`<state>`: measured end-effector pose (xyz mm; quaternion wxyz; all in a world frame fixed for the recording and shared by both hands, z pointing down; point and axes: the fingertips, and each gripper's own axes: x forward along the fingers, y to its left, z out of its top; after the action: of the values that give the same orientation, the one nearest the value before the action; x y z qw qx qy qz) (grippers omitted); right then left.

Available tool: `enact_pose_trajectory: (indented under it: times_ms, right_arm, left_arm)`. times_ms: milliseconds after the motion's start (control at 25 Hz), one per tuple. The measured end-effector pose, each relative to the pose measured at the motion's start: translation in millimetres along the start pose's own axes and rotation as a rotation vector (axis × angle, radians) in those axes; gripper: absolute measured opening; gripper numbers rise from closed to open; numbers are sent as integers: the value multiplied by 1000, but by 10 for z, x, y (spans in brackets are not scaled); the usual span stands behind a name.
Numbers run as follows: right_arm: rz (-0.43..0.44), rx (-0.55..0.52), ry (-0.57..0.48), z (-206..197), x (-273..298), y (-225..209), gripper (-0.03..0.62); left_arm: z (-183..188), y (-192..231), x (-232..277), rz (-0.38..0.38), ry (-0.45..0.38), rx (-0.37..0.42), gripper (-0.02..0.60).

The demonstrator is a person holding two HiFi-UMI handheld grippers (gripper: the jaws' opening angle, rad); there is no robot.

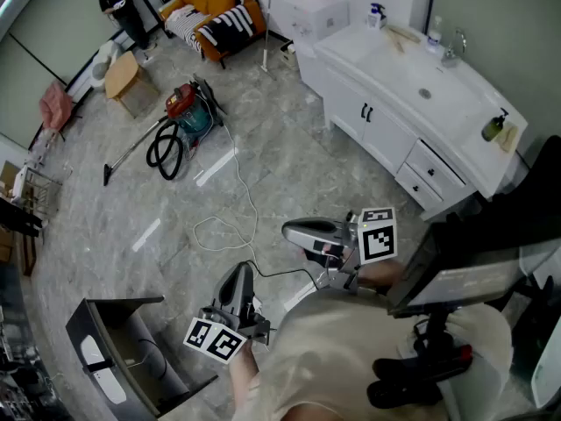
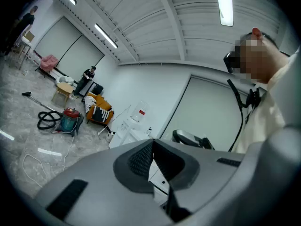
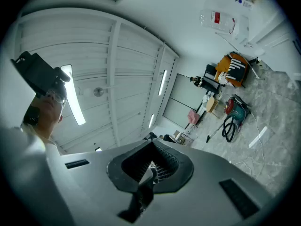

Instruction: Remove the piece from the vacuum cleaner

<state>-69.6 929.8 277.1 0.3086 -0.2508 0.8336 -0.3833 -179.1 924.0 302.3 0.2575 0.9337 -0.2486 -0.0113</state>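
The vacuum cleaner (image 1: 189, 111) is a red and teal canister standing on the grey floor, far from me. Its black hose (image 1: 166, 153) coils beside it, and a wand (image 1: 131, 152) lies stretched to the left. It also shows small in the left gripper view as the vacuum cleaner (image 2: 70, 119), and in the right gripper view as the vacuum cleaner (image 3: 237, 108). My left gripper (image 1: 240, 272) is held close to my body, shut and empty. My right gripper (image 1: 291, 231) is also near my chest, shut with nothing in it. Both point up and away from the floor.
A white vanity with a sink (image 1: 412, 86) runs along the right. An orange sofa (image 1: 219, 16) and a wooden stool (image 1: 123, 77) stand beyond the vacuum, with a person (image 1: 118, 3) at the far wall. A white cable (image 1: 228, 226) loops on the floor. A dark cabinet (image 1: 123, 349) stands at my left.
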Motion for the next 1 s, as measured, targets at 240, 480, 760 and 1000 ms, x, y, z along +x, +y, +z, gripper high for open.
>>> enact_pose_trajectory:
  times_ms: [240,480,760,1000]
  right_arm:
    - [31,-15,45,487,-381,-202,-9]
    - [112,-10,65,1011,-898,-465,-9]
    - [191,-78,207,975,-689,-489,-9]
    - [209,-207,285,950,-604,-435,-9]
  left_arm:
    - [-69,-183,699,21,9,10,3]
    - [-182,-312,1504,88,50,28,3]
    - [17,-216,1577,178,34,80,3]
    - [26,-102,1640,187,25,75,3]
